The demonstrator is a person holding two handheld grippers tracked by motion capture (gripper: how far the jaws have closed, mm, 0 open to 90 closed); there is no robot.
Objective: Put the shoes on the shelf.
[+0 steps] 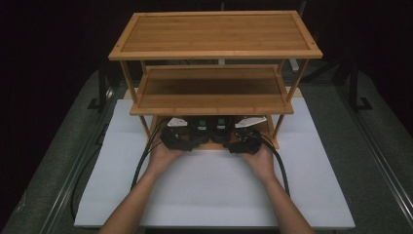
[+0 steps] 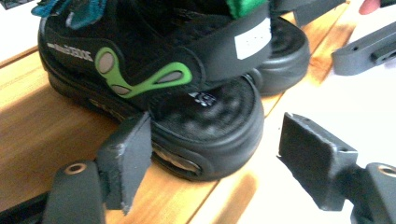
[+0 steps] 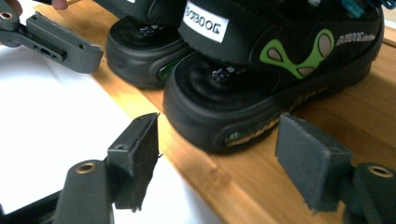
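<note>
Pair of black sandals (image 2: 187, 93) sits on rack's bottom shelf (image 3: 299, 154), near edge. Left gripper (image 2: 215, 158) and right gripper (image 3: 217, 158) fingers wide, straddling the heels, not clamped. Risk: pads slip off rounded soles, or a sandal snags the middle shelf (image 1: 212, 105).

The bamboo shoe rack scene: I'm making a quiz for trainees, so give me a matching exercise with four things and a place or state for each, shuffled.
Things:
1. pair of black sandals
2. top shelf
3. white sheet
4. left claw

Places or states:
A. spread over the table under the rack
B. bare bamboo surface
C. jaws apart around a sandal's heel end
D. standing side by side on the lowest shelf

Pairs: 1-D, 2-B, 3-A, 4-C
</note>
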